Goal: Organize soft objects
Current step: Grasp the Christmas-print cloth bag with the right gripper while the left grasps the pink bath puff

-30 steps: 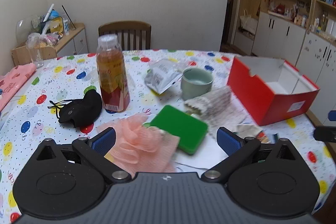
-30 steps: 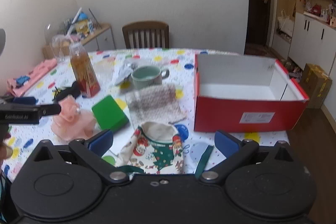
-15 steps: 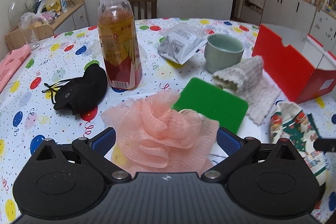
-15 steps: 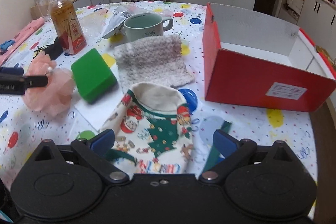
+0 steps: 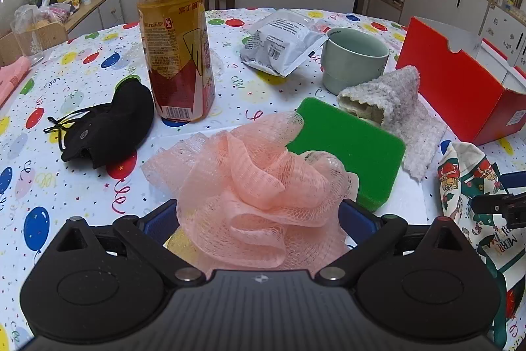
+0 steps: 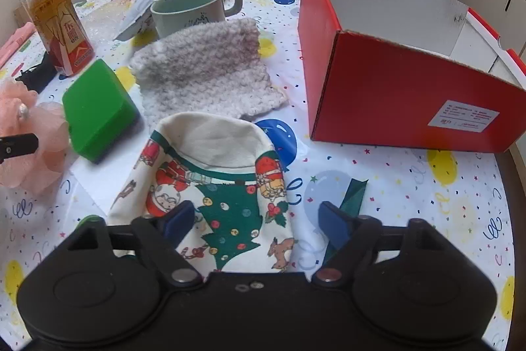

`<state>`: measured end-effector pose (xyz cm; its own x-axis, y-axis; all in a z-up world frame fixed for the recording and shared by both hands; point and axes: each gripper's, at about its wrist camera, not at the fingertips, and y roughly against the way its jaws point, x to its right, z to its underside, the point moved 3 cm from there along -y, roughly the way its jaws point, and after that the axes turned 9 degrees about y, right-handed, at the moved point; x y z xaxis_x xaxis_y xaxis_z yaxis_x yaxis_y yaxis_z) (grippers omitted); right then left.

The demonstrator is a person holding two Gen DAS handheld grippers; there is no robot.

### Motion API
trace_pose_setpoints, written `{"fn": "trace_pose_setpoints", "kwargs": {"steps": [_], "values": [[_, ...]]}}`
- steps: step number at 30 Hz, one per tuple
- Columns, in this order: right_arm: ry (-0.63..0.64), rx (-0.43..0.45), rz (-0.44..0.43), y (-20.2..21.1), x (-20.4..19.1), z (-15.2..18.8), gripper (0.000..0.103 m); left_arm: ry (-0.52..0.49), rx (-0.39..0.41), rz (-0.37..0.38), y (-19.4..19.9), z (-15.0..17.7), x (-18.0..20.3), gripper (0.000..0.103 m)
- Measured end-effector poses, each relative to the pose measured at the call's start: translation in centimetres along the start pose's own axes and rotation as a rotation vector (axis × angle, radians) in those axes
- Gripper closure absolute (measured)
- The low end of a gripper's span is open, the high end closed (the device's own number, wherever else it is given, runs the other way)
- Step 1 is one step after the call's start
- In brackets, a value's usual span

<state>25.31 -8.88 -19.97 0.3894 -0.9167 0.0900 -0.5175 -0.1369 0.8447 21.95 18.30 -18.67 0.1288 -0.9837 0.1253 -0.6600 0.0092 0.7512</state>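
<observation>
Left gripper (image 5: 258, 216) spread wide around pink bath pouf (image 5: 259, 183) on balloon tablecloth (image 5: 82, 186), not squeezing, right gripper (image 6: 253, 221) closing over Christmas bag (image 6: 213, 183) lettered "MERR", pads not pressing, Chinese-labelled drink bottle (image 5: 176, 55), red box (image 6: 404, 101) with unreadable white sticker.

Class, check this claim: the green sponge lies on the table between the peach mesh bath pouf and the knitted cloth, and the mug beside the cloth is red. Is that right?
Not quite. The mug is pale green, not red; the right wrist view shows it clearly. The rest holds: the green sponge lies between the peach mesh bath pouf and the knitted cloth.
</observation>
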Motion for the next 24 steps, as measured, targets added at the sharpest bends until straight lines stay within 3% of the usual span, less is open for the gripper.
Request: {"fn": "trace_pose_setpoints", "kwargs": {"steps": [8, 9, 14, 19, 24], "values": [[0.014, -0.018, 0.022, -0.4, -0.6, 0.2, 0.059, 0.006, -0.010, 0.032, -0.3, 0.1, -0.3, 0.028], [0.019, -0.019, 0.029, -0.4, -0.7, 0.2, 0.059, 0.006, -0.010, 0.035, -0.3, 0.1, -0.4, 0.034], [0.032, -0.010, 0.067, -0.1, -0.7, 0.1, 0.087, 0.006, -0.006, 0.046, 0.2, 0.1, -0.7, 0.046], [0.033, 0.018, 0.077, 0.8, -0.8, 0.2, 0.098, 0.015, 0.006, 0.074, 0.9, 0.1, -1.1, 0.055], [0.039, 0.060, 0.091, 2.3, -1.1, 0.2, 0.101, 0.008, 0.024, 0.097, 1.8, 0.1, -1.5, 0.063]]}}
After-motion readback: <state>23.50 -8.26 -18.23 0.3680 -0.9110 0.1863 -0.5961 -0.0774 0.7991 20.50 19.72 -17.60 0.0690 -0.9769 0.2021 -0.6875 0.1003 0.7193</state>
